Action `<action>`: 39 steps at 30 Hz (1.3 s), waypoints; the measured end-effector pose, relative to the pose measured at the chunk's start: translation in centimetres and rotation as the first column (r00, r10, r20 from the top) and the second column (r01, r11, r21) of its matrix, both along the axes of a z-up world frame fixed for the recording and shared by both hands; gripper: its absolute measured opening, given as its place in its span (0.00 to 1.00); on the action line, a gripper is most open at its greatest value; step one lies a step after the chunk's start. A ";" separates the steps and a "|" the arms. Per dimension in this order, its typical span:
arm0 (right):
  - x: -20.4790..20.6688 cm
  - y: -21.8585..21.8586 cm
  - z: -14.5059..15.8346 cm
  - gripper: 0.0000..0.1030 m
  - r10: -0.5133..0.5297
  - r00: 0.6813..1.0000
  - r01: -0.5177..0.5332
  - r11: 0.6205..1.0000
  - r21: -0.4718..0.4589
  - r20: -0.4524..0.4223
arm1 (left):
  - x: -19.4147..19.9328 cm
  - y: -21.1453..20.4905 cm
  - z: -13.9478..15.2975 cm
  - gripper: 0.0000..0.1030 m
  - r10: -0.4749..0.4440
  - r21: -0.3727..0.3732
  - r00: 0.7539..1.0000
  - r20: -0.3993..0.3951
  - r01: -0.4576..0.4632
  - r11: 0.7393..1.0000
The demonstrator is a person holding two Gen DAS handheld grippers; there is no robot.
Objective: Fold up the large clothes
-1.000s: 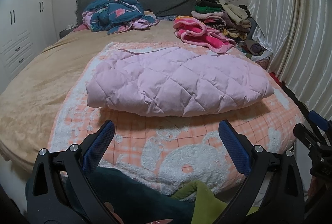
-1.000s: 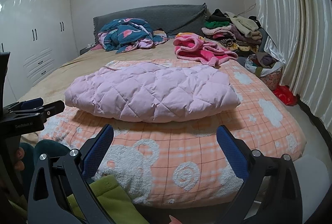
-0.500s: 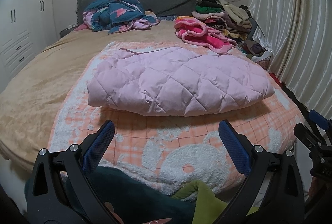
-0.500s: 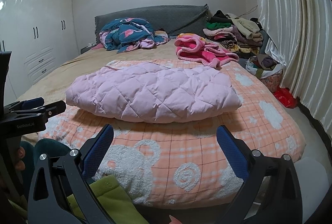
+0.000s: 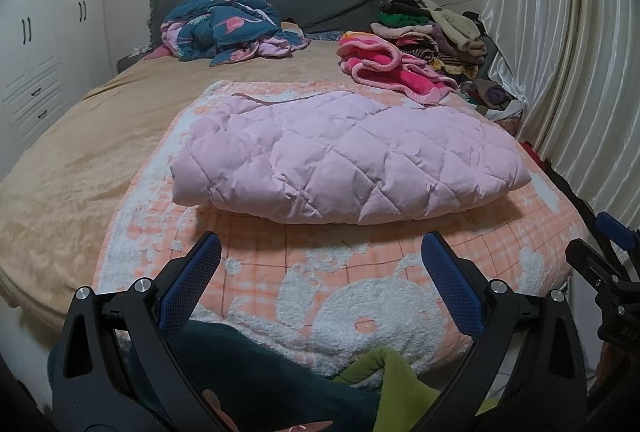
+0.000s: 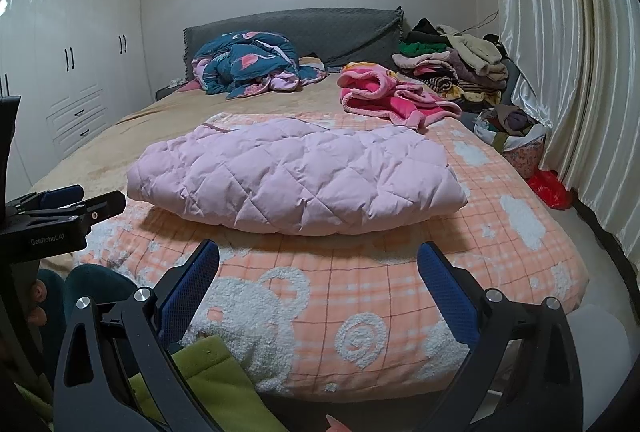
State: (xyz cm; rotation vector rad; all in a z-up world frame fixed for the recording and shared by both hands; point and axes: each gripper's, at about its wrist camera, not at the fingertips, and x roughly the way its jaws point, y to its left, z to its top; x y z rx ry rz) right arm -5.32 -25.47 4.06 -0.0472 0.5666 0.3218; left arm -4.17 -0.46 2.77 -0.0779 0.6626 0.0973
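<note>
Almost nothing has shifted over the last second; the pink quilted jacket (image 5: 344, 156) stays folded in a bundle on the orange blanket (image 5: 360, 272). The left gripper (image 5: 320, 288) and right gripper (image 6: 318, 288) still hover short of it, both spread wide and empty; this fold looks finished.

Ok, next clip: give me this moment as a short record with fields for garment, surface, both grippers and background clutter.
garment: pink quilted jacket, folded into a thick bundle, lying flat
surface: orange plaid blanket spread over the bed
left gripper: jaws wide open, empty, short of the jacket
right gripper: jaws wide open, empty, short of the jacket
contact: neither gripper touches the jacket
background: teal flamingo-print bedding by the headboard; bright pink fleece garment; clothes pile at the far right
</note>
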 end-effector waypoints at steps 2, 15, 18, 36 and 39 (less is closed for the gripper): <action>0.0 -0.1 -0.1 0.96 0.001 1.000 -0.001 1.000 0.005 -0.004 | 0.0 0.0 0.0 0.91 0.001 -0.007 1.000 -0.001 -0.001 1.000; 0.0 0.0 -0.1 0.96 0.001 1.000 -0.001 1.000 0.002 -0.001 | -0.2 0.2 0.3 0.91 0.005 -0.017 1.000 0.016 -0.005 1.000; 0.1 -0.1 -0.1 0.96 -0.002 1.000 0.002 1.000 0.003 -0.003 | -0.3 0.2 0.3 0.91 -0.002 -0.023 1.000 0.017 0.002 1.000; 0.9 -1.4 -1.3 0.96 -0.046 0.999 0.046 0.999 -0.004 -0.021 | 0.1 0.8 -0.9 0.91 0.039 0.006 0.999 -0.030 -0.039 0.999; 1.5 -2.5 -1.8 0.96 -0.073 0.997 0.073 0.997 0.002 -0.032 | 0.9 2.4 -1.4 0.91 0.076 -0.010 0.996 -0.055 -0.076 0.997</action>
